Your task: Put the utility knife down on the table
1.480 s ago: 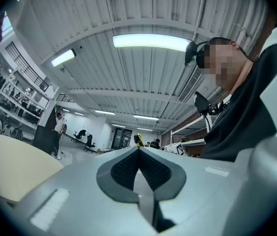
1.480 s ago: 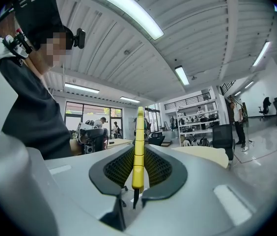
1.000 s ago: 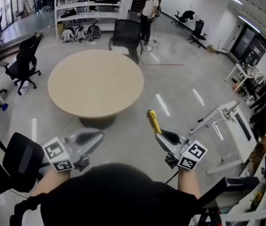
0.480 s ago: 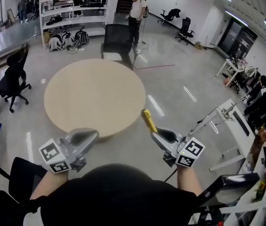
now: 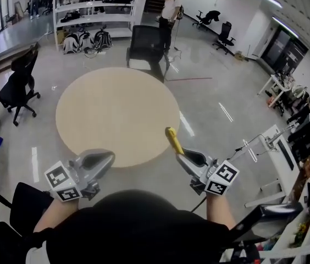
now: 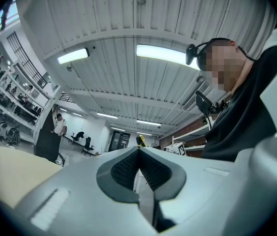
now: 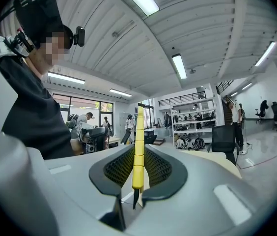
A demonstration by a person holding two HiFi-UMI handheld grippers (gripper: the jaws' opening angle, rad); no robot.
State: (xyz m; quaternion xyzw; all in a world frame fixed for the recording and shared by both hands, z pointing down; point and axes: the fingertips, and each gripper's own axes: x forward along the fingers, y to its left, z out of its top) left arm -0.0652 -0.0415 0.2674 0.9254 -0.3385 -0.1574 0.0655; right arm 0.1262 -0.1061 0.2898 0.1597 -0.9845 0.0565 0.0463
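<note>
Where right gripper (image 7: 137,167) jaws close, utility knife (image 7: 138,149) clamped; juts past tips.

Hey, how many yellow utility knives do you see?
1: the yellow utility knife clamped in the right gripper, near the edge of the round beige table. The left gripper is shut and empty.
</note>
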